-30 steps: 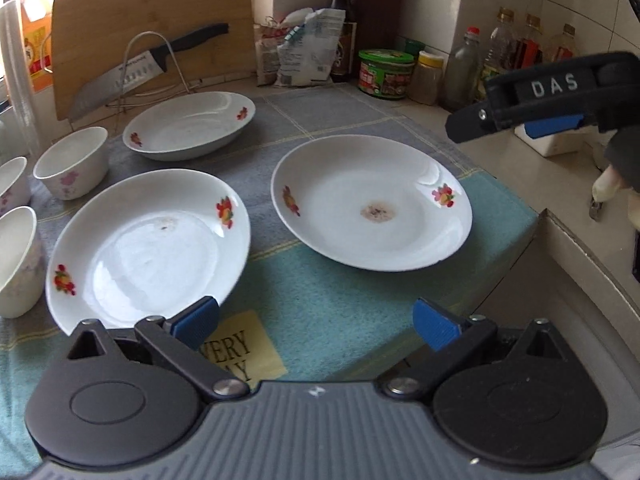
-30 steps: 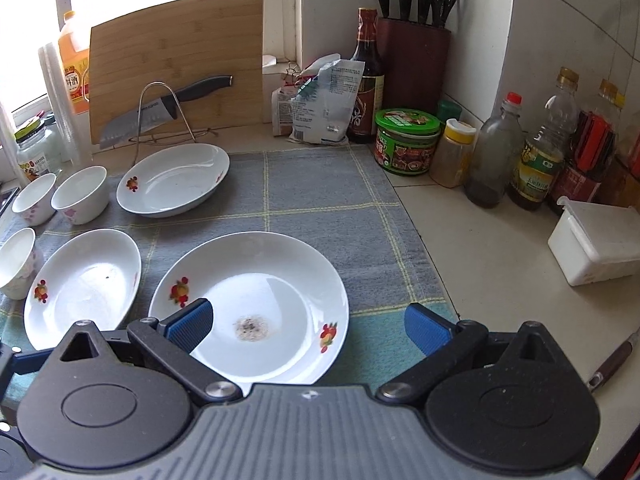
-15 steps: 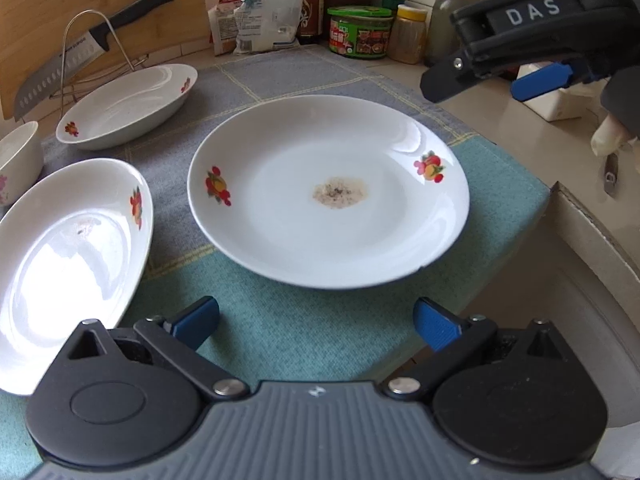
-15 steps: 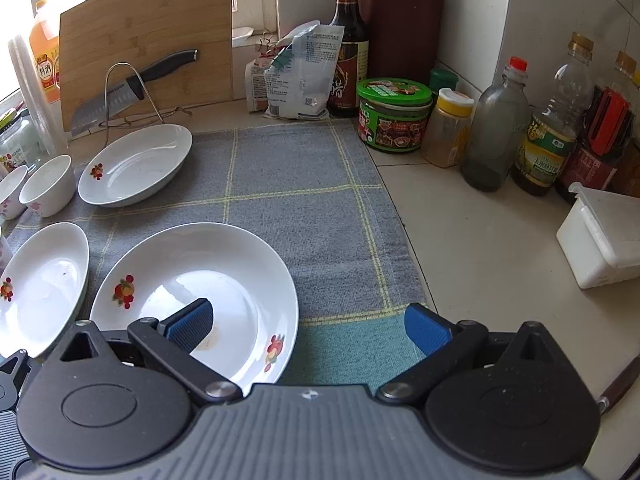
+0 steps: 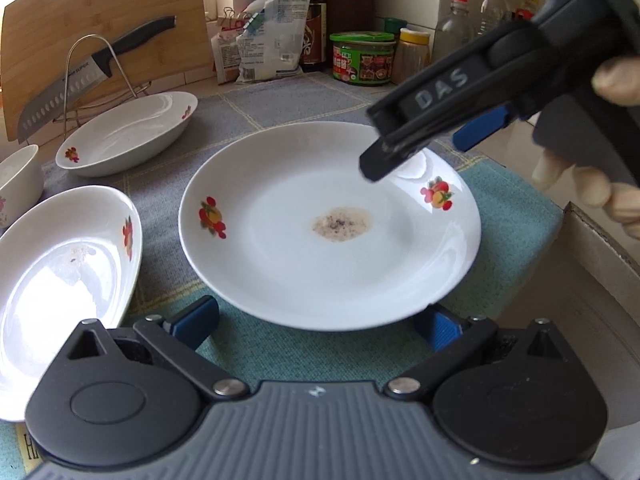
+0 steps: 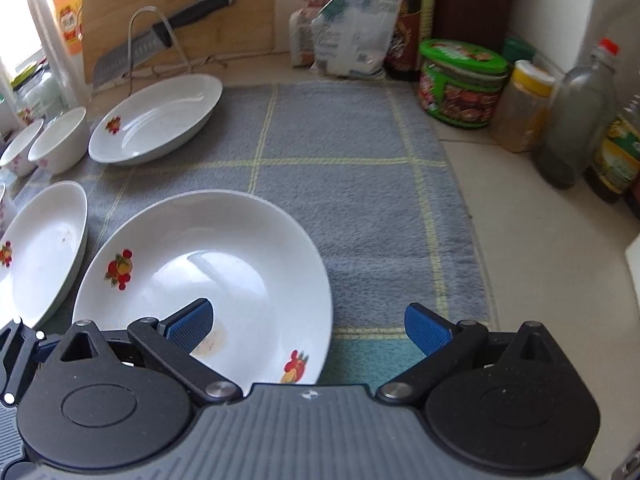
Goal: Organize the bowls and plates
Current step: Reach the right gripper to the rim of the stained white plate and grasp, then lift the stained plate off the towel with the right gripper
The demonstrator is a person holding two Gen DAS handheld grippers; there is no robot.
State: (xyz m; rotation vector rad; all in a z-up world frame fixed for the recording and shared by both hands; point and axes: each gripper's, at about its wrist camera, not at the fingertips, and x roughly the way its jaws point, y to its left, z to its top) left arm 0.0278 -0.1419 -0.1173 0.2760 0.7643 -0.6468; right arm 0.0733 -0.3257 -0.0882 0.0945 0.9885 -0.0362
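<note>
From the left wrist view, the likeliest mishap is a knock or a slip: the soiled plate lies flat on the teal-and-grey cloth near the counter edge, and a pad closing on only a sliver of its low rim could let it tilt and slide toward the sink wall at right. The left gripper is spread wide, holding nothing, its blue pads flanking the plate's near rim, one just beside it and the other tucked under its overhang. The right gripper hangs above the plate's far right rim; from here I cannot tell how its fingers stand. A second plate sits just to the left, close enough to be clipped and chipped if the first one is dragged across. From the right wrist view, the right gripper is released and empty, its left pad over the soiled plate's bowl and its right pad beyond the rim over the cloth. Closing from this offset risks scraping the glaze rather than catching the edge. A deeper dish and small bowls wait well apart at the back left.
</note>
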